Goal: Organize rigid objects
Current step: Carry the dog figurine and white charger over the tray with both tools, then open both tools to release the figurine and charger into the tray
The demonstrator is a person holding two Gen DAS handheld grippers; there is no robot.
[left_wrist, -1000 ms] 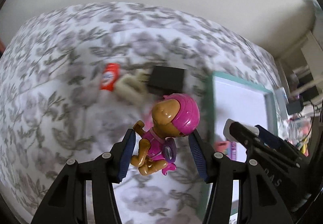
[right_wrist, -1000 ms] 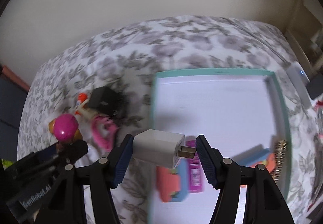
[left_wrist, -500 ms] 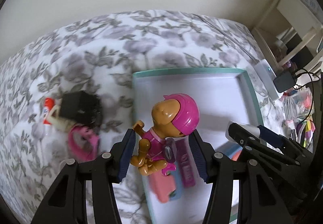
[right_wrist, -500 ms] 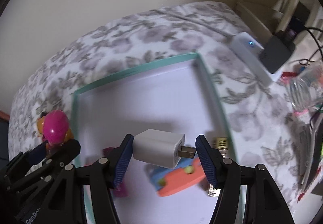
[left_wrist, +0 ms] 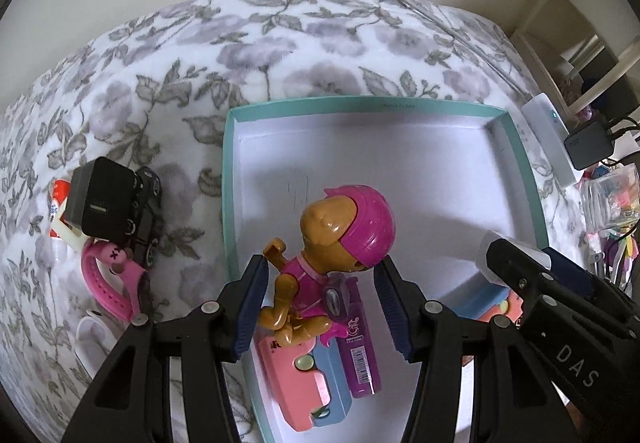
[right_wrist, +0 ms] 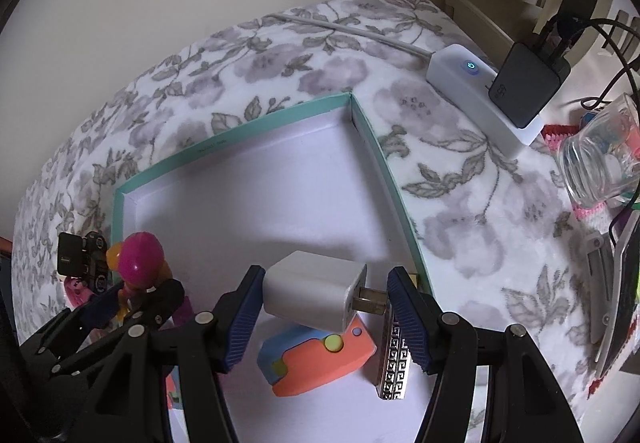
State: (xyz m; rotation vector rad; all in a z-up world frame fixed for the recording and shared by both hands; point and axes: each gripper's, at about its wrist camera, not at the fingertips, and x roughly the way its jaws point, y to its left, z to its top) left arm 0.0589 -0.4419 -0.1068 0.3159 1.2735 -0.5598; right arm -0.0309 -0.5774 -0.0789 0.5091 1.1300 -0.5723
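Note:
My left gripper [left_wrist: 324, 303] is shut on a brown toy dog figure [left_wrist: 320, 239] with a pink helmet, hanging over the near left part of a teal-rimmed white box [left_wrist: 360, 103]. My right gripper [right_wrist: 326, 307] is shut on a white plug charger [right_wrist: 312, 291], its prongs against the right pad, above the box [right_wrist: 240, 139] near its right wall. In the box lie a pink and blue toy [left_wrist: 304, 375], a purple lighter [left_wrist: 360, 347], an orange and blue toy [right_wrist: 320, 359] and a silver patterned bar [right_wrist: 394, 359]. The other gripper shows at each view's edge.
Left of the box on the floral cloth lie a black charger [left_wrist: 102, 203], a black toy car [left_wrist: 146, 211], a pink watch [left_wrist: 108, 283] and a red-white tube [left_wrist: 60, 195]. At the right stand a white power strip [right_wrist: 476, 99] with a black adapter [right_wrist: 528, 83] and a glass jar [right_wrist: 600, 163].
Both grippers have travelled right, from over the cloth and the box's left edge to above the box, sinking a little. Each keeps its object in the same grip.

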